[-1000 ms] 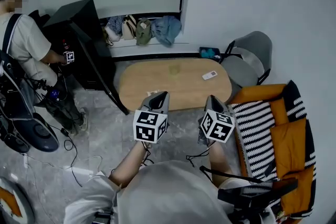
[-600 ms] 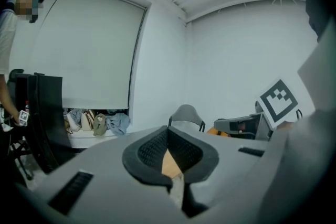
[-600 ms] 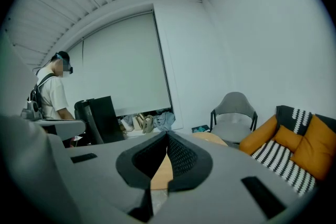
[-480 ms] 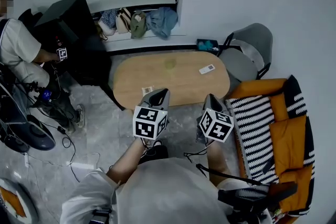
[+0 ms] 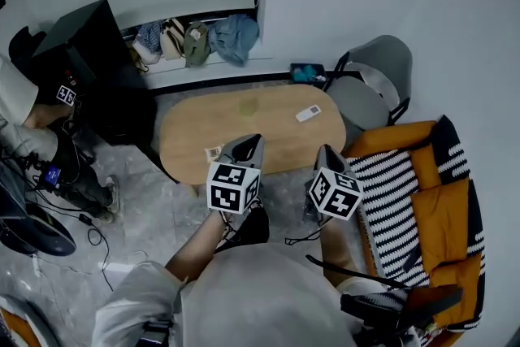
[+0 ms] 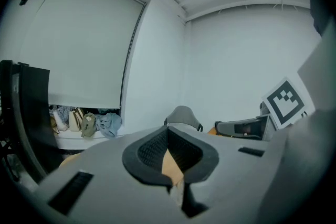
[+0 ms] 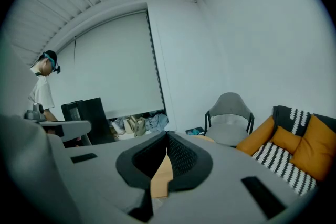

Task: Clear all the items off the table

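Wooden table [image 5: 268, 138] is carrying a white remote [image 5: 308, 114] far right and a small packet [image 5: 214, 153] near its front edge. Left gripper [image 5: 249, 144] and right gripper [image 5: 325, 152] are hovering there, jaws closed on nothing, likely lining up a pick.

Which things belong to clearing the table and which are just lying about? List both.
Job: table, white remote, small pale item.
Lying about: grey chair, striped sofa, clothes pile, black cabinet.
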Motion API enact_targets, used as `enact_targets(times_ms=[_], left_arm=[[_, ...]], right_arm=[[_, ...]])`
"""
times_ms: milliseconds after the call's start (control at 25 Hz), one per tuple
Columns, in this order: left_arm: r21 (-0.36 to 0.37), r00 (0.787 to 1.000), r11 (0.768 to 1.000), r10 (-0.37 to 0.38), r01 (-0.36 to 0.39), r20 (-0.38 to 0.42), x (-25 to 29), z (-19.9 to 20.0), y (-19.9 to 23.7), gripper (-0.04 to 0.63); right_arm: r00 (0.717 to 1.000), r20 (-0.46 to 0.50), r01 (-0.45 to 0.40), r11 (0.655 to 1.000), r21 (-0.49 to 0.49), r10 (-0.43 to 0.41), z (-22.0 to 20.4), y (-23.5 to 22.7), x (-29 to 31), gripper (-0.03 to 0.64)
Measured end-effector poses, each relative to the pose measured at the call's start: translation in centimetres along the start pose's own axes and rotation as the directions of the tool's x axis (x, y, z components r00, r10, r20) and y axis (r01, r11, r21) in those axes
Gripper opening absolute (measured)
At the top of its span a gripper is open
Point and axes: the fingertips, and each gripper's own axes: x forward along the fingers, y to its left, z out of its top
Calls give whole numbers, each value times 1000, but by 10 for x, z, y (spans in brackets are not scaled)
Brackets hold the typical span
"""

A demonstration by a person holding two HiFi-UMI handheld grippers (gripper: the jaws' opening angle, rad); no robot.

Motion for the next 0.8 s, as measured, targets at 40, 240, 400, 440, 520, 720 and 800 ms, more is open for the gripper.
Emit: enact_targets(times_ms=[40,240,400,440,520,720,800], left_arm=[[-10,1000,1000,4,-4,0,10,1,6,8],[-36,1000,999,2,-2,8,51,10,22,9],[-41,1000,999,0,0,-2,88,20,37,8],[-38,1000,999,-5,4,-6,97,23,39,8],[-33,1000,999,-13,13,-17,117,25,44,8],[-37,998,999,-33,31,-50,162,27,60,8],[-42,998,999,-34,31,-53,178,29,70,8]], right_arm=[[1000,-2,0,1000,-4,0,3,-2,9,25],[1000,-24,2,999,-42,-3,19,-14,51,23],[1000,-18,1,999,-53,-2,37,-21,86,25],[1000,-22,4,999,-52,-5,40,-24,94,24],[999,-37,10,999,-41,-11,41,-33,112,24],[997,-74,29,999,-17,-30,44,-50,155,24],[996,-81,33,999,-17,-34,47,-53,173,25]])
